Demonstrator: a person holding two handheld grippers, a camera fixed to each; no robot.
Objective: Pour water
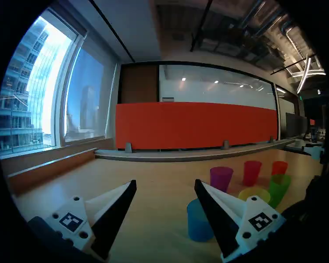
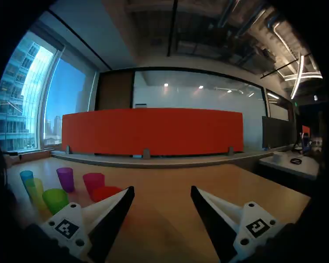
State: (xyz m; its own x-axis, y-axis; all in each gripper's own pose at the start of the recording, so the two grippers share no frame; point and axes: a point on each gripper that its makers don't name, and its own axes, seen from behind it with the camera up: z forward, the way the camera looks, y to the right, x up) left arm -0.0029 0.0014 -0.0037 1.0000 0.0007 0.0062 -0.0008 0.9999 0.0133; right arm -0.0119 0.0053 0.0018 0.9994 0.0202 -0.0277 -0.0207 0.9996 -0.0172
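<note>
Left gripper view: left tool (image 1: 165, 186) released, blue cup (image 1: 197, 224) partly behind finger (image 1: 217, 212); right tool (image 2: 162, 191) released nr red cup (image 2: 105, 193).

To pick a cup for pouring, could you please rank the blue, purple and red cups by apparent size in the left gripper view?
1. blue cup, nearest
2. purple cup
3. red cup, farthest
Distance may cause this; true sizes are unsure.

Both views low over the table (image 1: 164, 201), facing the shared orange partition (image 1: 195, 125) and cups (image 1: 220, 177)
</note>
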